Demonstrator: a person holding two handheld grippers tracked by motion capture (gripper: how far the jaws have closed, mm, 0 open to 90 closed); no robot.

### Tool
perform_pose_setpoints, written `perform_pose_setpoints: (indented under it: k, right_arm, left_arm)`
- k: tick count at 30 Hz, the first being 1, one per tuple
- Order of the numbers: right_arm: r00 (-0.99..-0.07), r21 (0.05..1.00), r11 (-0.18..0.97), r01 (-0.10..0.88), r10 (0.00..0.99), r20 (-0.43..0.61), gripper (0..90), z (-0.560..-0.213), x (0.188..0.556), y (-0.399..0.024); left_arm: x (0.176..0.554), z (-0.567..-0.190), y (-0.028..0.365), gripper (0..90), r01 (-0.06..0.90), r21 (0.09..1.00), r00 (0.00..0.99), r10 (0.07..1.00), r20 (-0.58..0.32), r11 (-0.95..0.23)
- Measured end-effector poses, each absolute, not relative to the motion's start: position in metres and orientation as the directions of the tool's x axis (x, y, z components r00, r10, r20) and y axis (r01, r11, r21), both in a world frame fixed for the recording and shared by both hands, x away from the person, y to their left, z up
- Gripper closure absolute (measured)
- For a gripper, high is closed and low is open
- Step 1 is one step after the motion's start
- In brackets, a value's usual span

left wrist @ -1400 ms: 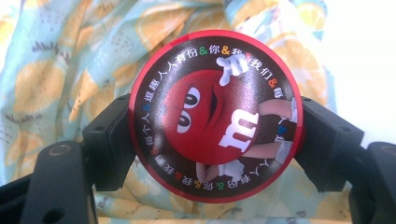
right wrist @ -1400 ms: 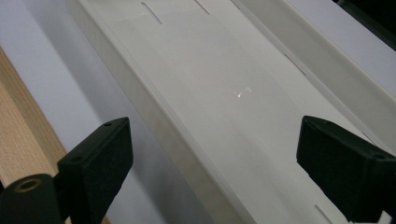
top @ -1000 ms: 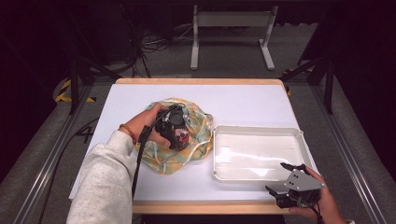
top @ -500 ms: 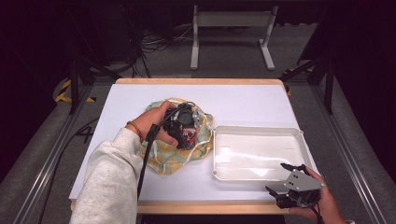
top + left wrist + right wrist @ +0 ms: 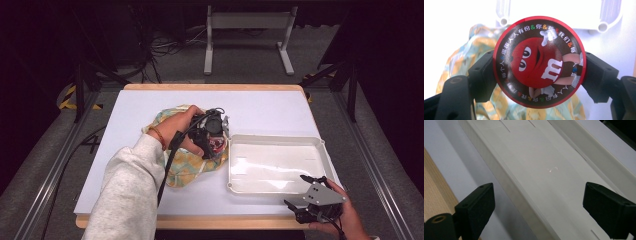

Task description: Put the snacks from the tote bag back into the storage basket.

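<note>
My left gripper (image 5: pixel 214 140) is shut on a round red candy tin (image 5: pixel 539 61) with a cartoon figure on its lid; the two black pads (image 5: pixel 482 75) press on its rim from either side. In the high view the tin (image 5: pixel 216 145) hangs over the right edge of a crumpled patterned cloth bag (image 5: pixel 187 167), close to the white tray (image 5: pixel 277 165). My right gripper (image 5: pixel 299 190) is open at the table's front right corner. Its jaws (image 5: pixel 536 202) stand wide over the tray's near rim (image 5: pixel 506 182), with nothing between them.
The white table mat (image 5: pixel 260 112) lies on a wooden top with a bare front edge (image 5: pixel 434 182). The tray (image 5: pixel 554 15) is straight ahead of the tin in the left gripper view, and the cloth bag (image 5: pixel 456 62) spreads below it.
My left hand has carried the tin to the right, across the bag toward the tray, and slightly up. The right gripper has stayed in place.
</note>
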State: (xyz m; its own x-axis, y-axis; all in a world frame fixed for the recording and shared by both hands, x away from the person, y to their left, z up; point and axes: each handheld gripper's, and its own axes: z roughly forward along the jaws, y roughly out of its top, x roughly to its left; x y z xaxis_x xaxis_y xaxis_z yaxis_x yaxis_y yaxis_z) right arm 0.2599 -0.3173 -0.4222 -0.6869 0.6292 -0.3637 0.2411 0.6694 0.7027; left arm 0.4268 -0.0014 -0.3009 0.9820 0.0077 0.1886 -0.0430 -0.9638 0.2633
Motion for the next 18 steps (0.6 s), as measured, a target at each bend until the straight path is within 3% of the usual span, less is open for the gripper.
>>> perform_pose_setpoints:
  k: [18]
  right_arm:
    - [-0.687,0.701,0.672,0.241,0.628,-0.366,11.1,-0.423,0.26,-0.319]
  left_arm:
    - [0.426,-0.317,-0.055,23.8,-0.105,0.246,0.983,-0.064,0.169,-0.963]
